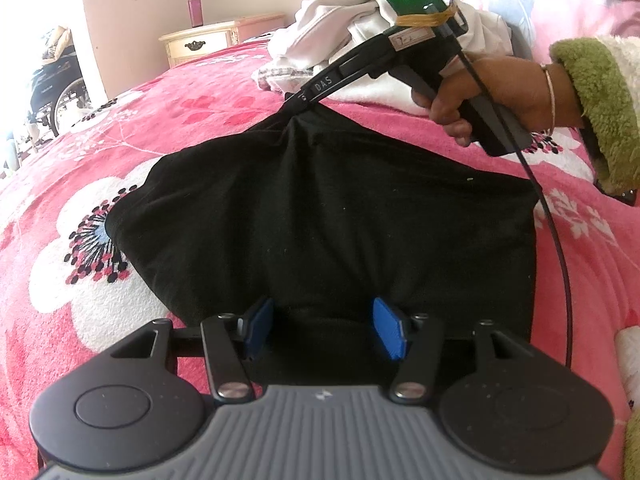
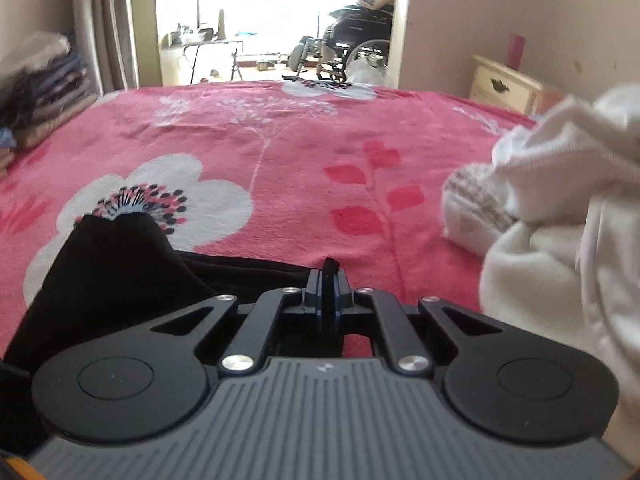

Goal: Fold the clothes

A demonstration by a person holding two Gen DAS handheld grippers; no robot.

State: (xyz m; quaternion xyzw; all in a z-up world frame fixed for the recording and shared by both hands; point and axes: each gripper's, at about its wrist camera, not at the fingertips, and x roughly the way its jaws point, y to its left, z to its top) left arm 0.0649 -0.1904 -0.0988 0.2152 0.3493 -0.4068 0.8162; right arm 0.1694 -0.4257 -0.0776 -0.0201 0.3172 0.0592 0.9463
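The bed's blanket (image 2: 304,168) is pink, printed with large white flowers whose centres are sprays of black, pink and pale-blue dots, with red leaf sprigs and thin white branch lines between them. On it lies a plain black garment (image 1: 320,220), and beside that a heap of white and cream clothes (image 2: 560,208) with a white sock (image 2: 472,204) banded in brown flecks. The fingers (image 1: 386,332) of the left gripper (image 1: 324,330) carry blue pads on black arms over a ribbed grey body, the sleeve (image 1: 596,92) is fuzzy olive green, and the nightstand (image 1: 204,42) is cream.
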